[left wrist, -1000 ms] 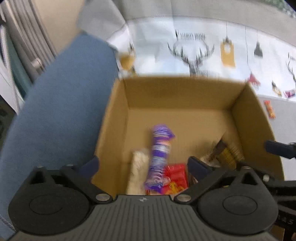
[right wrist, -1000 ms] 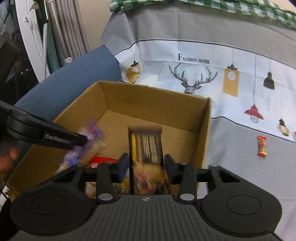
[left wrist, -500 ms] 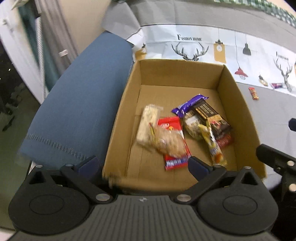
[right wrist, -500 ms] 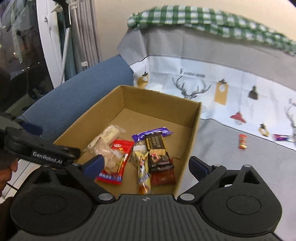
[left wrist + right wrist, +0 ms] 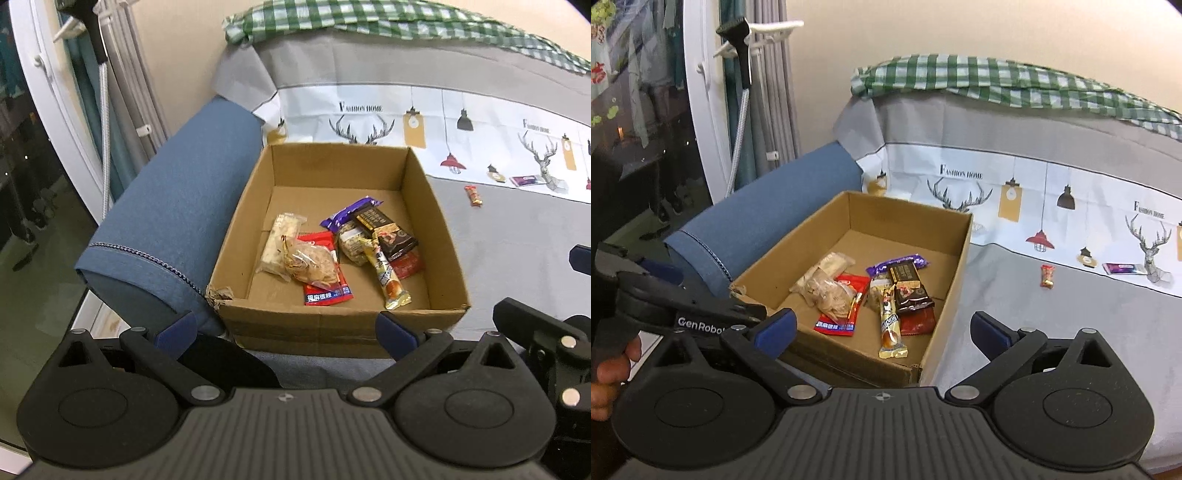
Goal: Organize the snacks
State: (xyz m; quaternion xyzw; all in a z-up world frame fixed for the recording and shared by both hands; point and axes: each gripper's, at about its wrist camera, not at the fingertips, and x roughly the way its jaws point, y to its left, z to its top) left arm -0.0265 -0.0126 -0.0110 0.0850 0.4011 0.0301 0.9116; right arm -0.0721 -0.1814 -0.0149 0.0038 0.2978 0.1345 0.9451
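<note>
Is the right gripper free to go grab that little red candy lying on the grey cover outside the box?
Probably yes: the right gripper is open and empty, and the red candy lies alone on the bare grey cover.

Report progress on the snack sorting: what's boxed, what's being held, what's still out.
Done: a pile of snack packets, among them a dark chocolate bar, lies in the cardboard box. In hand: nothing; the left gripper and the right gripper are both open and empty, the right's jaws having just been opening. Left: a small red candy and a purple packet lie loose on the grey cover.
</note>
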